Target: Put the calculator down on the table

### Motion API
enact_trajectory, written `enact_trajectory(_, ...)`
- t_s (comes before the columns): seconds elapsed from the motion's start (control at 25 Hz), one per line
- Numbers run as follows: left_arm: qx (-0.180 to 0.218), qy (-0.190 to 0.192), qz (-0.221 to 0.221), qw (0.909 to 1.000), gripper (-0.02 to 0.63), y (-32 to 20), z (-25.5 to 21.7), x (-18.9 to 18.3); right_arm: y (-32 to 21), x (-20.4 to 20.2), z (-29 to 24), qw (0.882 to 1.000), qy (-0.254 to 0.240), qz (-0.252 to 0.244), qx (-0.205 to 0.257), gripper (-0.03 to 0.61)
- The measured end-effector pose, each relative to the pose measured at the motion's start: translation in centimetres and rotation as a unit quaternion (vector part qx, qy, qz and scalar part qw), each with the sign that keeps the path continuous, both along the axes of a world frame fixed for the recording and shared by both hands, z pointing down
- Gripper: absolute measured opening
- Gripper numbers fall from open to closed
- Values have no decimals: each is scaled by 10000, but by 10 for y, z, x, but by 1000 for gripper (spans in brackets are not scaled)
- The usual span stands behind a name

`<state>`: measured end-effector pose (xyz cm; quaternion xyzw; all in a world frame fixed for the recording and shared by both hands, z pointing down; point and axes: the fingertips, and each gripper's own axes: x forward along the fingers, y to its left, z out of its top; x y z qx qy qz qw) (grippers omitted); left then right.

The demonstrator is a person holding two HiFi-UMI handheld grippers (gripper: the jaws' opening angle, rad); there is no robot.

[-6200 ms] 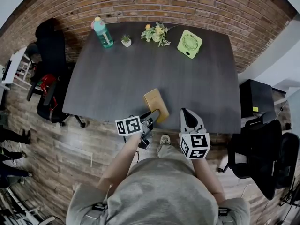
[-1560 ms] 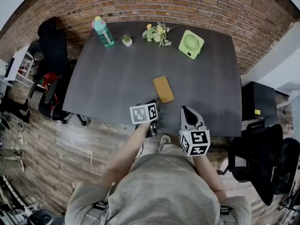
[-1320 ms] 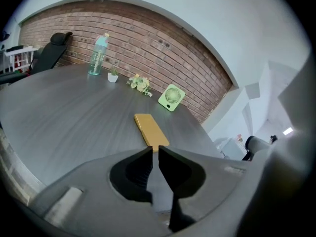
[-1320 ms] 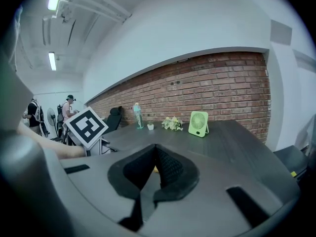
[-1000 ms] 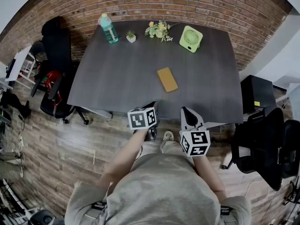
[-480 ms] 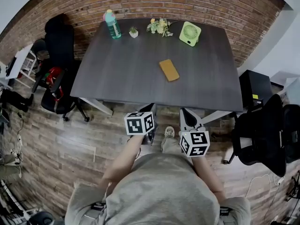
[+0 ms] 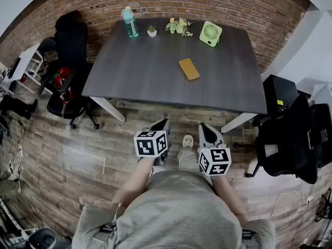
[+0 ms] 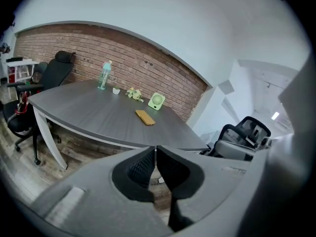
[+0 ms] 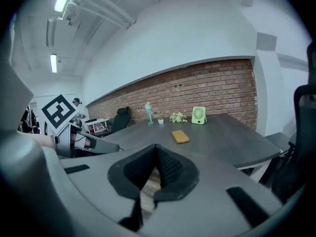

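The calculator (image 7: 189,69), a yellow-orange slab, lies flat on the dark worktop (image 7: 129,71), right of centre. It is well apart from the bottle (image 7: 129,22), plant (image 7: 152,31), flowers (image 7: 178,26) and fan (image 7: 210,33) along the far edge, and nothing touches it. The left tongs (image 8: 156,149) are closed tip to tip with nothing between them. The right tongs (image 9: 156,148) are likewise together and empty. Both are held over the wooden floor (image 7: 78,149), well clear of the worktop's near edge. Assessment: the placing step is complete, and no part of the task appears to remain.
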<state>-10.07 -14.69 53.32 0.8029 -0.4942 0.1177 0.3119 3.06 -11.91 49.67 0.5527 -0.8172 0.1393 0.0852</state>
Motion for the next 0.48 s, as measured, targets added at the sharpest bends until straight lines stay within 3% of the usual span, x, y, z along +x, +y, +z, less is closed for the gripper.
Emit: enact_trajectory(0.48, 246, -87, 68, 9996, 25, 79, -1, -21, 55, -10, 3, 10000, -34, -19, -36, 2)
